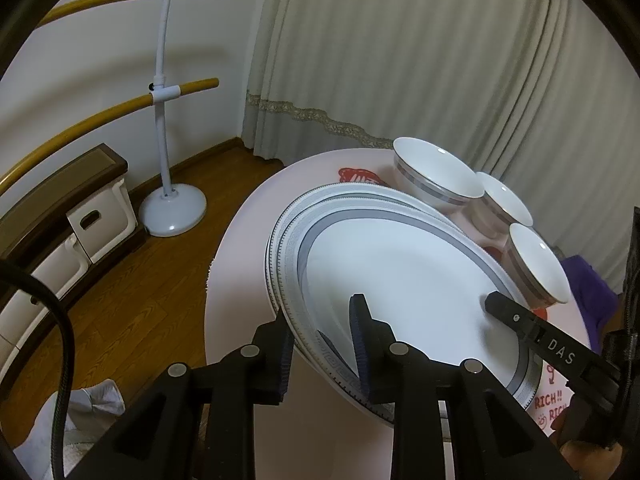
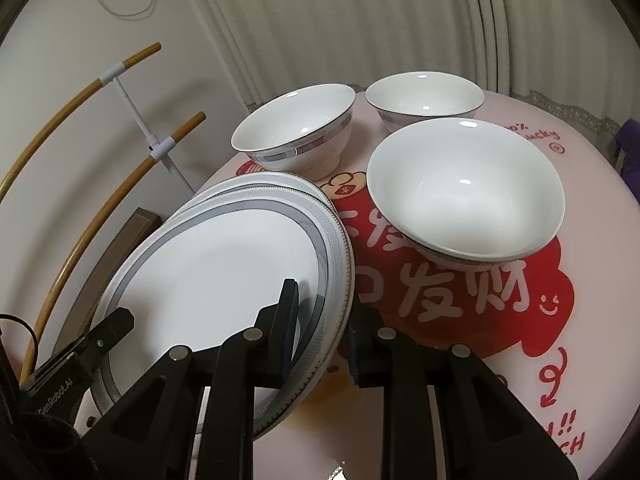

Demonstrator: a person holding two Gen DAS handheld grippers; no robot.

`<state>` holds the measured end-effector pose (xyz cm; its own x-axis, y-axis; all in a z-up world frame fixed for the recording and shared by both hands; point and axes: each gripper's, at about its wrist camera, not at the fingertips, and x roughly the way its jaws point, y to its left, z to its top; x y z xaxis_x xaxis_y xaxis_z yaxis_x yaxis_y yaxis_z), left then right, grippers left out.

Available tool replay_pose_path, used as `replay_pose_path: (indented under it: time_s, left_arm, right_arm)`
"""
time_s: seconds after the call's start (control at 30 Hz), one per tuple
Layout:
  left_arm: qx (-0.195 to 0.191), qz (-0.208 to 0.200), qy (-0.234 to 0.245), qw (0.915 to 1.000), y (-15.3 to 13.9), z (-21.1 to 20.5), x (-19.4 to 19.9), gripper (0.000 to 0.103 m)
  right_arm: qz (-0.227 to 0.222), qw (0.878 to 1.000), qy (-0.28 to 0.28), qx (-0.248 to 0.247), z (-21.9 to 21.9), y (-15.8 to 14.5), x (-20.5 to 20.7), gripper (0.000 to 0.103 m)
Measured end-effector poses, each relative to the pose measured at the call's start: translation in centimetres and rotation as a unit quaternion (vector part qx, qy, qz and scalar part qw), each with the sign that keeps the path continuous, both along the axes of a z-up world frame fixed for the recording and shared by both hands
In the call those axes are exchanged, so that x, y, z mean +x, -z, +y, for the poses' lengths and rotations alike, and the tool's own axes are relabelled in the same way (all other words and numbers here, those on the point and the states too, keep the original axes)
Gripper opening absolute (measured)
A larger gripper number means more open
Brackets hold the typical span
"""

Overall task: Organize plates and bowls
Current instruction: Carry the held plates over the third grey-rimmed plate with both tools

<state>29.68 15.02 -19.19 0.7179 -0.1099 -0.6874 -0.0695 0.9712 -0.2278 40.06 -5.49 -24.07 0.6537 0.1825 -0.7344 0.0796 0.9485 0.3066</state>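
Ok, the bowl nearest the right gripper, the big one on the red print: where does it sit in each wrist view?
Left wrist: the nearest bowl sits at the right edge, just past the plate stack.
Right wrist: it fills centre-right, over the red print.
Shared landmark: the plate stack, with both grippers on opposite rims.

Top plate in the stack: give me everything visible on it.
The top white ceramic plate with a grey band and Greek-key rim looks glossy, clean and empty. It lies face up on at least one matching plate, slightly offset, on the pink round table. The left claw and right claw each straddle its rim on opposite sides, one finger over the face. Three bowls stand apart behind it.
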Motion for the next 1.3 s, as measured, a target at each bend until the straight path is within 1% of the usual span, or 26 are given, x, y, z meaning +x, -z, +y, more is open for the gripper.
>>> replay_pose_path:
  time_s: [0.47,0.57,0.73,0.93,1.07,1.17,1.3]
  left_arm:
    - [0.004,0.003,-0.002,1.0,-0.21,0.03,0.0,0.024]
    - [0.004,0.003,-0.002,1.0,-0.22,0.03,-0.01,0.024]
    - [0.003,0.005,-0.001,1.0,-0.29,0.32,-0.15,0.025]
    - [0.004,0.006,-0.001,1.0,-0.42,0.43,0.03,0.025]
    - [0.005,0.007,-0.002,1.0,-0.43,0.53,0.12,0.025]
    - [0.007,0.007,-0.002,0.9999,-0.44,0.64,0.07,0.025]
    - [0.014,0.006,-0.004,0.9999,-0.44,0.57,-0.04,0.025]
  right_arm:
    - [0.01,1.0,0.013,-0.004,0.27,0.03,0.38,0.023]
    - [0.012,1.0,0.013,-0.004,0.38,-0.01,0.32,0.025]
    - [0.009,1.0,0.011,-0.019,0.8,-0.12,0.01,0.027]
    - [0.011,1.0,0.015,0.002,0.07,-0.11,-0.6,0.028]
    - [0.014,1.0,0.018,0.009,-0.1,0.03,-0.52,0.028]
    - [0.018,1.0,0.02,0.013,-0.18,0.25,-0.31,0.031]
    - [0.021,0.999,0.016,0.019,-0.13,0.5,-0.11,0.031]
